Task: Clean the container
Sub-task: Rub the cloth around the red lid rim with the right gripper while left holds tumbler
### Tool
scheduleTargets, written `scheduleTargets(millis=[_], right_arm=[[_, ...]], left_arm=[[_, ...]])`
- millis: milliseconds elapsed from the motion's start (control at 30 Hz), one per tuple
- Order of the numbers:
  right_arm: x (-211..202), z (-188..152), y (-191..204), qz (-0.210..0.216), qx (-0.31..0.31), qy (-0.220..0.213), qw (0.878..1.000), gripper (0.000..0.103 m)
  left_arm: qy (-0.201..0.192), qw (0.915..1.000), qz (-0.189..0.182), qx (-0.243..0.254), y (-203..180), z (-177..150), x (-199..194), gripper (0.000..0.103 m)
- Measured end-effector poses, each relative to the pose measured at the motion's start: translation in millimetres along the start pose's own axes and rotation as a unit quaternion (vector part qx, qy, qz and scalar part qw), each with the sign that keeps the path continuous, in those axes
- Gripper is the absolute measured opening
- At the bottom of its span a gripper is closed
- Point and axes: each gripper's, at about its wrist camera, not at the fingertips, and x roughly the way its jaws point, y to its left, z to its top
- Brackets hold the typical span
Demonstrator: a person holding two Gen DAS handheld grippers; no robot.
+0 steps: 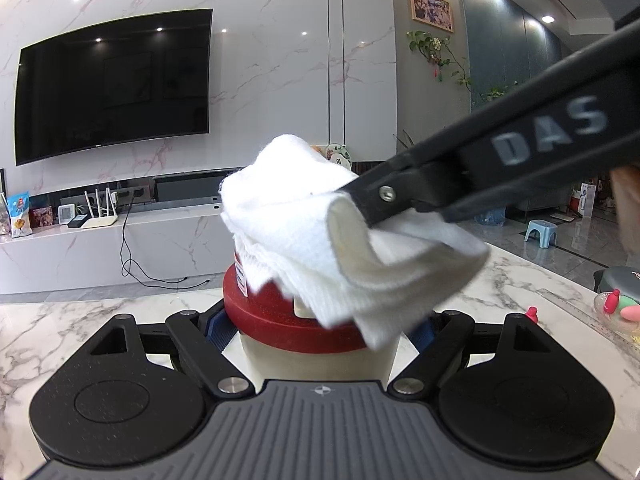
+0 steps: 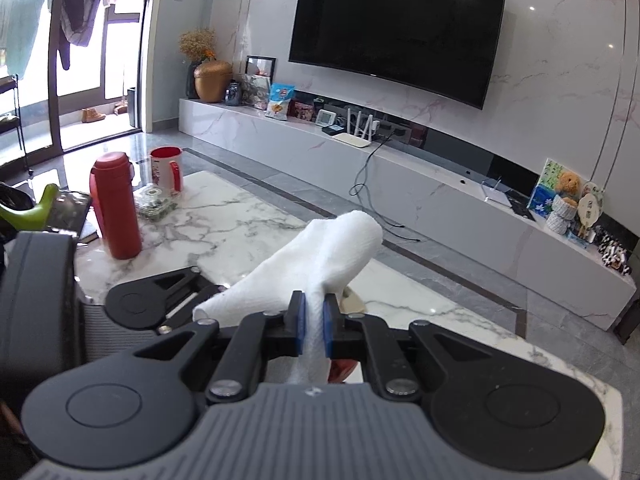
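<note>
A container (image 1: 312, 360) with a cream body and a red band stands upright between the blue pads of my left gripper (image 1: 320, 330), which is shut on it just above the marble table. A white cloth (image 1: 304, 216) is draped over the container's top and hides it. My right gripper (image 1: 360, 200) reaches in from the upper right and pinches that cloth. In the right wrist view the right gripper (image 2: 314, 320) is shut on the cloth (image 2: 320, 252) between its blue pads. A sliver of the red band (image 2: 344, 368) shows below, and the left gripper's fingers (image 2: 160, 300) sit at the left.
On the marble table (image 2: 240, 224), far left, stand a red flask (image 2: 114, 208), a red-and-white mug (image 2: 166, 172) and a clear plastic box (image 2: 154, 200). At the table's right edge lie a ruler (image 1: 580, 312) and a small dish of coloured items (image 1: 620, 308).
</note>
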Motion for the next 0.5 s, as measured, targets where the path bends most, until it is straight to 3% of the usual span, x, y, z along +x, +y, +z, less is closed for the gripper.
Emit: scheduleTargets(millis=[233,500], right_arm=[[6.8,2.4,3.0,0.025,0.008,-0.009,1.0,0.011],[22.9,10.2,6.3,0.001,-0.01,-0.014,1.0,0.011]], left_arm=[[0.001,1.0,0.0,0.0,-2.1,-1.9,-1.4,0.082],[0.001,1.0,-0.001,-0.001,-3.0,-1.8,-4.7,0.082]])
